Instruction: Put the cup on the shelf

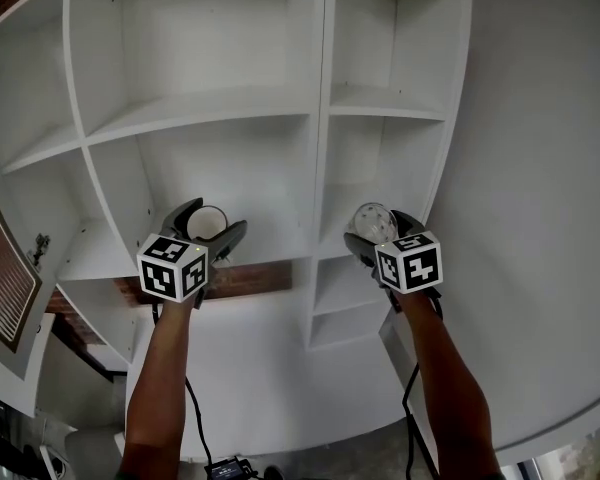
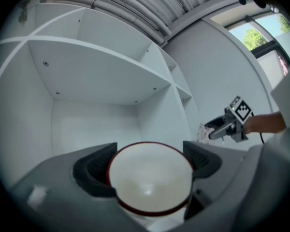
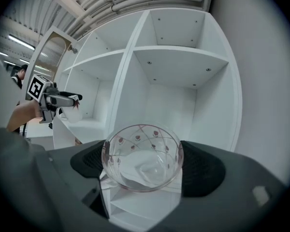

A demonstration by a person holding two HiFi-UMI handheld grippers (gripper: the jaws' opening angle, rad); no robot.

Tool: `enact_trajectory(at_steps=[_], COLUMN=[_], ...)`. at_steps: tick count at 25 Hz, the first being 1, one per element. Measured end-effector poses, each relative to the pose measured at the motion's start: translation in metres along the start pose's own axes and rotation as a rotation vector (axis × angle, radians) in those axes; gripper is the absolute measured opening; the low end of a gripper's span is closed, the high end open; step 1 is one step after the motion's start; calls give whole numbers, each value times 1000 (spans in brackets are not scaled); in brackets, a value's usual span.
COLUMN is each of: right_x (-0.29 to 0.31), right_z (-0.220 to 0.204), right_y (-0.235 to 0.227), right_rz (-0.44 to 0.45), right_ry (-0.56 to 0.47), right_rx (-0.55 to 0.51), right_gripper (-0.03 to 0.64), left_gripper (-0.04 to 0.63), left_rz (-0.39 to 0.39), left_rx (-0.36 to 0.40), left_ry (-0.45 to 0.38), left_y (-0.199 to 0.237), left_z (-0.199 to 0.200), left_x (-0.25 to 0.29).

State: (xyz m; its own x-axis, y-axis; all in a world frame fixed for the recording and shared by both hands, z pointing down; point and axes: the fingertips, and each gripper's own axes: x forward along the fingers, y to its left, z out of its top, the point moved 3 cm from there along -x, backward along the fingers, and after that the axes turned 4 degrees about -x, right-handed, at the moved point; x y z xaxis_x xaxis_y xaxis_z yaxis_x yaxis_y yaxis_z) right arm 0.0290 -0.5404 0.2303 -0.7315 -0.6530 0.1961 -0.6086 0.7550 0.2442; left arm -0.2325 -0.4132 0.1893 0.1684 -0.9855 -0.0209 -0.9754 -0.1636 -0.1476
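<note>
Both your tongs are loaded. Neither cup is on the shelf [image 1: 210,103] yet.

- left gripper [image 1: 206,230]: jaws set wide, pinching the white cup [image 2: 150,178] by its sides. Red rim, mouth facing the gripper camera, nothing inside. Pads sit hard against the wall on both sides.
- right gripper [image 1: 378,230]: jaws also wide, pinching the glass cup [image 3: 142,163]. It's clear with small red flower prints under the rim, also clamped by its sides.
- Both marker cubes face your head camera: left one [image 1: 173,267], right one [image 1: 409,262].

Where you are:
- You hold the white cup in front of the wide middle column, at the compartment under the long board, near that compartment's left wall.
- The glass cup is in front of the narrow right column, level with the white one. The upright divider [image 1: 320,118] runs between the two cups.
- The two grippers are well apart, at about the same height.
- From the right gripper view, the white cup looks to be just over the front edge of a board. Depth is hard to read at that size, so I can't say whether it's past the edge.

An open door [image 1: 5,288] hangs at the unit's left side, clear of both grippers.
</note>
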Motion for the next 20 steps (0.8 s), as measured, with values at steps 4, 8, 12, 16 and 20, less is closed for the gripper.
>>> enact_trajectory(at_steps=[4, 8, 12, 16, 20], right_x=[21, 38, 53, 70, 83], right_z=[3, 8, 11, 11, 16], right_y=[-5, -8, -10, -11, -16], right_rz=[21, 35, 43, 56, 67], right_ry=[42, 82, 142, 194, 217], right_rx=[32, 60, 64, 76, 113], right_gripper=[468, 468, 469, 472, 474], left_gripper=[425, 425, 426, 426, 428], left_rz=[-9, -22, -47, -71, -105], left_rx=[-49, -107, -170, -188, -231], left_ry=[41, 89, 121, 139, 151], left_y=[16, 31, 42, 47, 54], left_z=[-10, -28, -41, -46, -44], left_x=[13, 26, 34, 43, 57])
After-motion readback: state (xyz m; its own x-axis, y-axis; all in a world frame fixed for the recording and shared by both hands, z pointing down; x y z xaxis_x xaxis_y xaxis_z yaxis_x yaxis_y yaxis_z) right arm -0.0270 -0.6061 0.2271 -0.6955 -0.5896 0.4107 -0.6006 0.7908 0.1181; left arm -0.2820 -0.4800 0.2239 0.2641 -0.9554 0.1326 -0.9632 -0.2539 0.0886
